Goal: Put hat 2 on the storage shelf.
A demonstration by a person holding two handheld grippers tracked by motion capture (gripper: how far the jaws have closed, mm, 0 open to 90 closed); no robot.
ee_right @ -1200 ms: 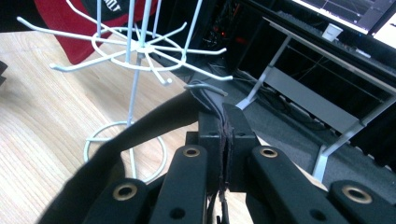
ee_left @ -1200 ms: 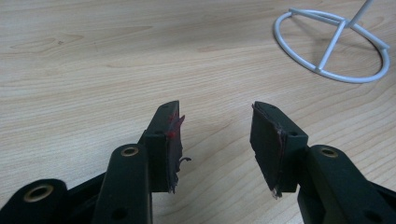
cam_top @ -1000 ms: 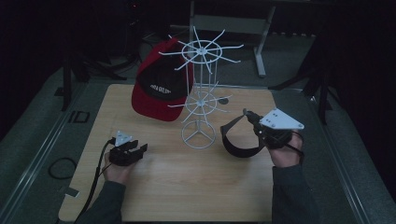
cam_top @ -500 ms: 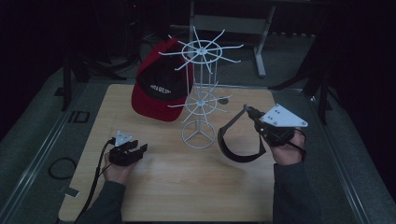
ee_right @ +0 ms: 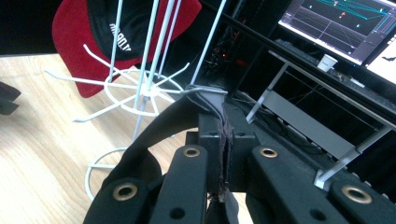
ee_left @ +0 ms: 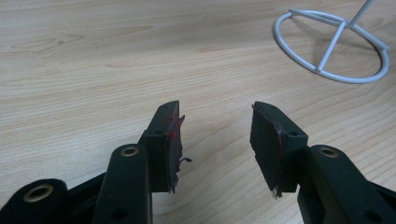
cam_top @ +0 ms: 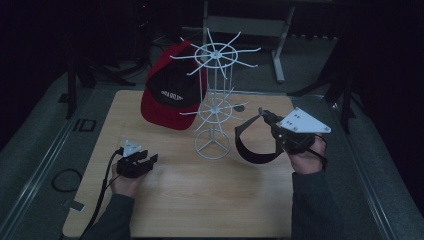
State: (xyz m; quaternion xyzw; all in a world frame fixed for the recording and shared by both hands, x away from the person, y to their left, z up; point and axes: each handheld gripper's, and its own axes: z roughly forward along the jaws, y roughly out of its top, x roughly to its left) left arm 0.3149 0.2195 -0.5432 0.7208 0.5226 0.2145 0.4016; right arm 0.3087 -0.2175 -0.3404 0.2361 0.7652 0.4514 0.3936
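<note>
Beneath a dark room, pale wooden table (cam_top: 200, 195) bearing white wire rack (cam_top: 214, 107).

Tabletop (cam_top: 200, 200): pale wood-grain surface, smooth, low sheen. Wire rack (cam_top: 215, 100): thin metal rod, white coated finish, smooth and slightly glossy. Red cap (cam_top: 170, 97), behind the wire rack: matt woven cloth, darker cloth on its inner panel. Black cap (cam_top: 252, 142), right of the wire rack: matt dark cloth, soft and limp. Left claw (ee_left: 215, 142): matt black plastic arms with brass-coloured rivets; pads rubbery, edges frayed and rough, with red smears. Right claw (ee_right: 224, 140): same matt black plastic, worn pad edges, pressed on the black cap's cloth.
</note>
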